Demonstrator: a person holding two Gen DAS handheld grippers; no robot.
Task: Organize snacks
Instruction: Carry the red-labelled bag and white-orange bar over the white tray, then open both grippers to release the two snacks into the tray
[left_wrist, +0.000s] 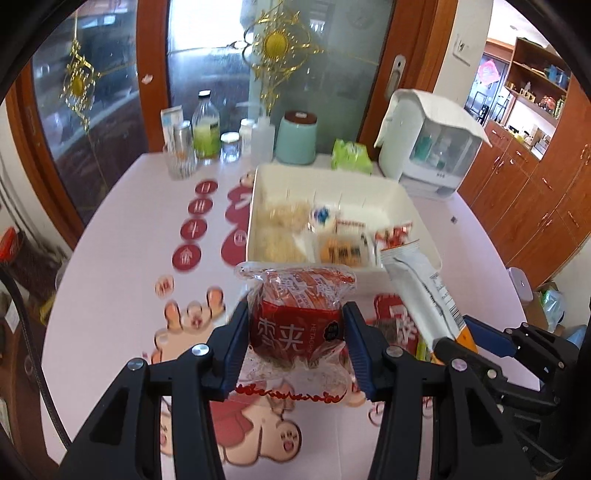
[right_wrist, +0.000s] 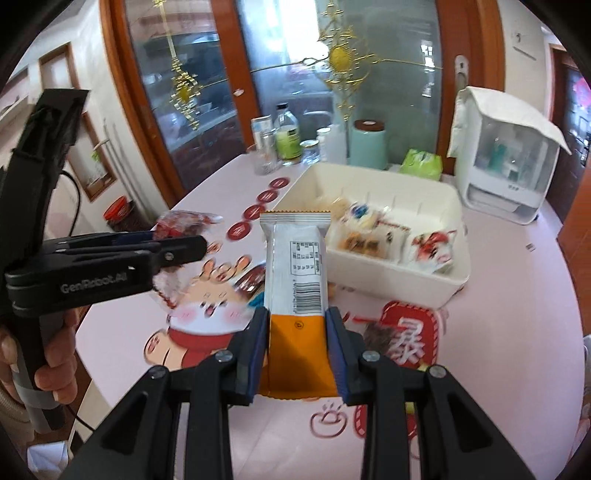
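The left gripper (left_wrist: 295, 354) clamps a red pouch (left_wrist: 295, 314) printed "枣夹", held above the table (left_wrist: 110, 277) just short of the bin (left_wrist: 413, 206) ahead. The right gripper (right_wrist: 297, 354) pinches an orange-and-white bar (right_wrist: 295, 266), barcode up, the bin ahead to its right; "GenRobot.AI" marks the left one.

A pink table (left_wrist: 110, 258) printed with red cartoon figures is seen. On it stand a white bin (left_wrist: 406, 206) holding snacks, a teal canister (left_wrist: 297, 142), a green packet (left_wrist: 351, 155), a white dispenser (left_wrist: 428, 147), and bottles (left_wrist: 207, 129) and jars (left_wrist: 231, 146) grouped at the far edge
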